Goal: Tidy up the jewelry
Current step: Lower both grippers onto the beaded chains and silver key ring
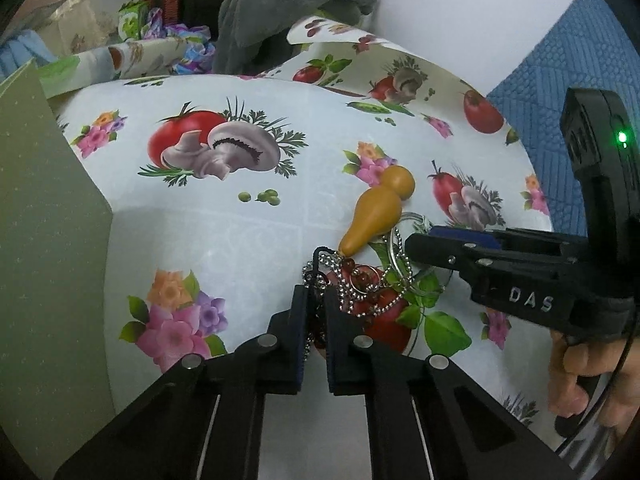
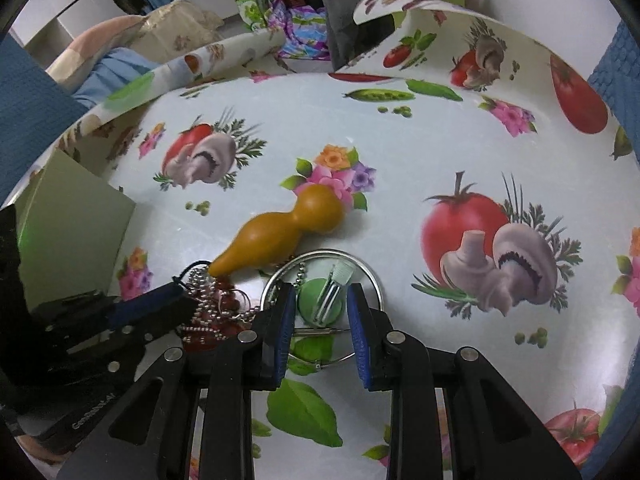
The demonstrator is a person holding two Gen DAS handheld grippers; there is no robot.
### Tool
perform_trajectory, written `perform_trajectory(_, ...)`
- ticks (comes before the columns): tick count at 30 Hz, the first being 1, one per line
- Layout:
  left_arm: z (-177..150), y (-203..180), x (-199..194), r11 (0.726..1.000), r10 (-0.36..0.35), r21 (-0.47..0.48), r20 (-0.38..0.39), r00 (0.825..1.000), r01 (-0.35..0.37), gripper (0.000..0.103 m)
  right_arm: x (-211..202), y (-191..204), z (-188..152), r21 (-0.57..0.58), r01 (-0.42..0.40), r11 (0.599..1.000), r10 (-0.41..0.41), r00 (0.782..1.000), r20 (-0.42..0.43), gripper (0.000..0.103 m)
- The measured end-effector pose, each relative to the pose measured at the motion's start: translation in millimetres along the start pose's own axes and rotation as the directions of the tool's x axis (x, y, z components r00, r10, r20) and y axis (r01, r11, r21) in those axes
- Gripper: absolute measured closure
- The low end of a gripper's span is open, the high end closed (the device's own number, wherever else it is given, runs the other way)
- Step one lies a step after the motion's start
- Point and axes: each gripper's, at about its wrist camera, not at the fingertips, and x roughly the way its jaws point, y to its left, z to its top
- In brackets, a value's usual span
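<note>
A tangle of jewelry lies on the printed tablecloth: a silver ball chain, dark red beads, a mustard gourd-shaped pendant and a large silver bangle. My left gripper is shut on the ball chain at the heap's near edge; it also shows in the right wrist view. My right gripper is open over the bangle, with its left finger beside the chain; in the left wrist view it comes in from the right.
A pale green box stands at the left on the tablecloth. Grey clothing and bags are piled beyond the far edge. A blue quilt lies to the right. The cloth's far edge curls up.
</note>
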Motion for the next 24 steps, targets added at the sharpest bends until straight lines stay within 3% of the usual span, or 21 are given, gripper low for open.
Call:
perform_trajectory(9,5,-6,-21,1.0,-0.008,-0.013,0.025,1.0,0.009,0.1,-3,10,-2,-0.051,0.066,0.997,-0.065,0.998,0.022,0.084)
perform_trajectory(10,5,-7,-26,1.0,-0.015,-0.016,0.032,0.999,0.016,0.1,-6,11,-2,-0.055,0.074,0.996,-0.072,0.997,0.035,0.09)
perform_trajectory(24,-1,-13,-77,0.998,-0.045,-0.031,0.096,0.994,0.048,0.1,-48,19,-18,-0.024,0.057,0.998,-0.054,0.993,0.101,0.089)
